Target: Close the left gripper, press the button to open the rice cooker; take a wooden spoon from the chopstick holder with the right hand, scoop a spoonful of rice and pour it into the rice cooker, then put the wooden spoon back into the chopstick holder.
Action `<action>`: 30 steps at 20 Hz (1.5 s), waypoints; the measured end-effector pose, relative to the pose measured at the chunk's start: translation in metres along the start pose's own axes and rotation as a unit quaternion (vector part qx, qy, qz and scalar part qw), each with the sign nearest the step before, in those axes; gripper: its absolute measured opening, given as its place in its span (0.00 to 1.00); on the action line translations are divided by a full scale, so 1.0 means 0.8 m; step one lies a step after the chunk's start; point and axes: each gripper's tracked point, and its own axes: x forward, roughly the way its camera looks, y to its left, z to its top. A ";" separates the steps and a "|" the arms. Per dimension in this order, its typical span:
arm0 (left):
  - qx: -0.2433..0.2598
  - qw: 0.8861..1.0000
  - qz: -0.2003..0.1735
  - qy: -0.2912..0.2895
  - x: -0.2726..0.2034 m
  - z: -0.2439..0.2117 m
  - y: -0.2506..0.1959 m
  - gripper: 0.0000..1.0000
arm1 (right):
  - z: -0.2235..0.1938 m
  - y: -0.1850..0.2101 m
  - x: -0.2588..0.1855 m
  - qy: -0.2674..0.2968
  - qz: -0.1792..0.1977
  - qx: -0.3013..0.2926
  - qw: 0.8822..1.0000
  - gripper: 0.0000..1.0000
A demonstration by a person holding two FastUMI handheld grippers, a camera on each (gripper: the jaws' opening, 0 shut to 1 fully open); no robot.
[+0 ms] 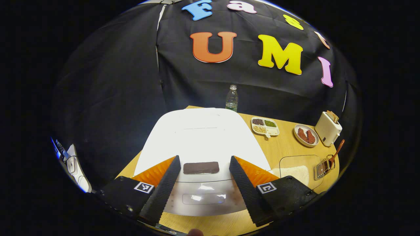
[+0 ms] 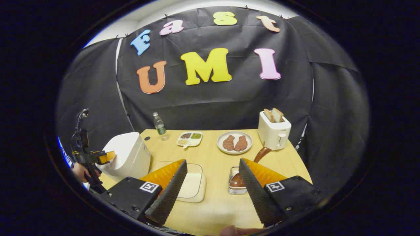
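The white rice cooker [image 1: 203, 137] stands with its lid down, and its dark button [image 1: 201, 167] faces me at the front. My left gripper [image 1: 205, 158] is open just above the cooker's front, and the button lies between its fingers without touching them. A wooden spoon [image 2: 262, 153] rests bowl-down in the metal chopstick holder [image 2: 233, 189]. My right gripper [image 2: 212, 162] is open above the table, with the holder just inside its right finger. A clear container of rice [image 2: 192, 185] lies under its left finger. The left gripper [image 2: 98, 158] hovers at the cooker [image 2: 126, 157].
Along the back of the wooden table stand a water bottle [image 2: 159, 126], a divided tray of beans [image 2: 189, 138], a plate with meat [image 2: 234, 142] and a white toaster with bread [image 2: 274, 131]. A hand [image 2: 78, 171] holds the left gripper at the table's left edge.
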 end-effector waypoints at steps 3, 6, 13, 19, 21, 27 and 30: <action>0.006 1.000 0.011 -0.016 -0.002 0.006 -0.001 0.98 | -0.001 0.009 0.020 0.004 0.030 -0.001 1.000 0.98; 0.007 0.999 0.028 -0.015 -0.005 0.010 0.001 0.96 | 0.000 0.010 0.039 0.008 0.055 -0.003 0.998 0.98; 0.019 0.992 0.011 -0.127 -0.081 0.093 -0.024 0.97 | 0.051 0.001 -0.009 -0.062 0.023 0.000 0.998 1.00; 0.002 0.972 -0.085 -0.217 -0.225 0.124 -0.083 0.97 | 0.079 0.032 -0.143 -0.149 -0.026 -0.011 0.988 1.00; 0.011 0.962 -0.122 -0.245 -0.277 0.125 -0.103 0.96 | 0.081 0.042 -0.192 -0.176 -0.046 -0.021 0.983 0.96; 0.034 0.939 -0.191 -0.285 -0.401 0.102 -0.119 0.96 | 0.060 0.073 -0.306 -0.200 -0.085 -0.040 0.975 1.00; 0.047 0.929 -0.221 -0.294 -0.443 0.095 -0.131 0.96 | 0.058 0.087 -0.334 -0.206 -0.088 -0.029 0.974 1.00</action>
